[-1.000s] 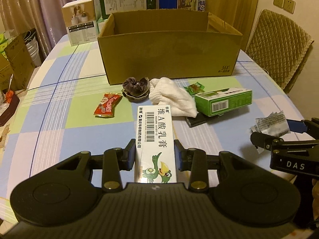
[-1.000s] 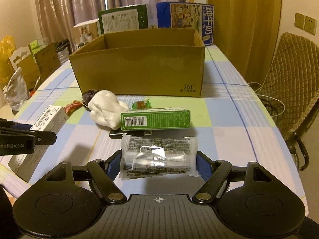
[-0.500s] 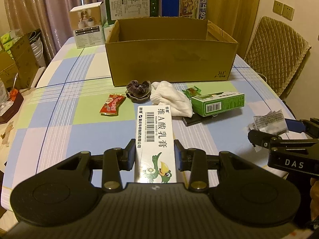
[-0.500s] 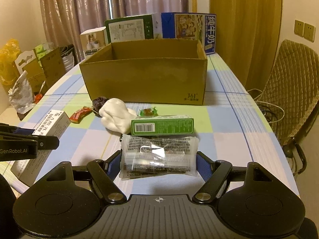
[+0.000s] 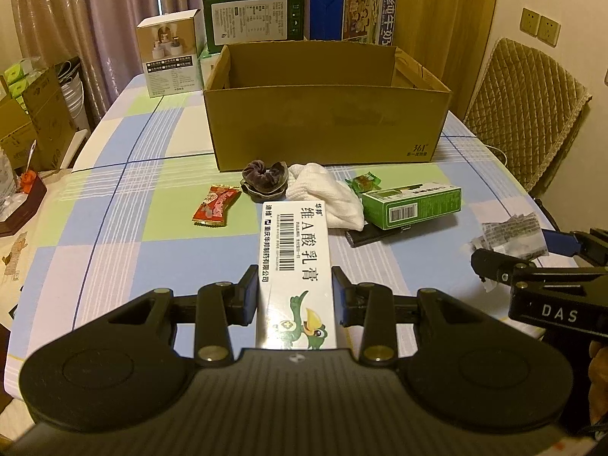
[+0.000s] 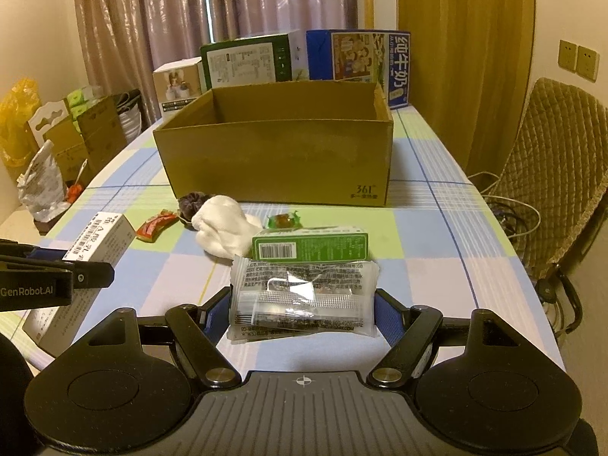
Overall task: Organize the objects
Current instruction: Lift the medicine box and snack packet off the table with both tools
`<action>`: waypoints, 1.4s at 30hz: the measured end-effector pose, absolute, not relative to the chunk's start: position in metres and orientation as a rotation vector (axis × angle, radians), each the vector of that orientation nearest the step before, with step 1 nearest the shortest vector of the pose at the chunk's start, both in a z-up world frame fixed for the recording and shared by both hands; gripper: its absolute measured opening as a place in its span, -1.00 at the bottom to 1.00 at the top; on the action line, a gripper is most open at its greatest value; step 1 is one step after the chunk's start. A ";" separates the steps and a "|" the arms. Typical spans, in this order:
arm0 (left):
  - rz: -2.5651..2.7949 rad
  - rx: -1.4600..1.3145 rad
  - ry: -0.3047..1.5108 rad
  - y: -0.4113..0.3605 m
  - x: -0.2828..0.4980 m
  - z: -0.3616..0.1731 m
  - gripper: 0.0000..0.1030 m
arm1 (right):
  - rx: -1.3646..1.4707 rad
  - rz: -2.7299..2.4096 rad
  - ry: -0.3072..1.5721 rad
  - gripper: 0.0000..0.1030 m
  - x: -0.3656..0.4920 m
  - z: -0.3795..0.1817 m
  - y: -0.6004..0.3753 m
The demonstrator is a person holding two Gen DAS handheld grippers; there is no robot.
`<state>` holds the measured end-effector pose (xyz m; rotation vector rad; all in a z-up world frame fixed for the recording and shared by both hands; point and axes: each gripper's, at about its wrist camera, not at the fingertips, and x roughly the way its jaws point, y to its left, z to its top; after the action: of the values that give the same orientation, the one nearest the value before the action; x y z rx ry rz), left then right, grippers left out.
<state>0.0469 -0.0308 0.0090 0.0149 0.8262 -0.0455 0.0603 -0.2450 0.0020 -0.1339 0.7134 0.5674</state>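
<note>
My left gripper point(image 5: 296, 288) is shut on a long white ointment box point(image 5: 294, 258) with a green bird print, held above the table. My right gripper point(image 6: 303, 309) is shut on a clear plastic snack packet point(image 6: 304, 296), also lifted. An open cardboard box point(image 5: 326, 114) stands ahead at the table's middle. On the cloth in front of it lie a red candy wrapper point(image 5: 214, 205), a dark scrunchie point(image 5: 264, 178), a white cloth point(image 5: 326, 197), a green candy point(image 5: 363, 182), and a green carton point(image 5: 412, 205) resting on a black flat object point(image 5: 370, 233).
Behind the cardboard box stand a small white product box point(image 5: 171, 57), a green carton point(image 5: 252, 19) and a blue milk carton point(image 5: 353, 15). A quilted chair point(image 6: 558, 174) sits at the table's right. Boxes and bags point(image 6: 64, 140) crowd the floor on the left.
Both grippers have risen and drawn back with their loads: the cardboard box looks smaller and lower, and more of its inside shows. The things on the table have not moved.
</note>
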 end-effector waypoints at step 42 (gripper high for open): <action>-0.084 0.008 0.784 -0.036 0.085 0.041 -0.36 | -0.121 0.554 0.742 0.43 0.096 0.025 -0.239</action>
<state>0.0846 -0.0358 0.0410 0.0084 0.7842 -0.0839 0.0956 -0.2391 0.0245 -0.1206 0.7422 0.5540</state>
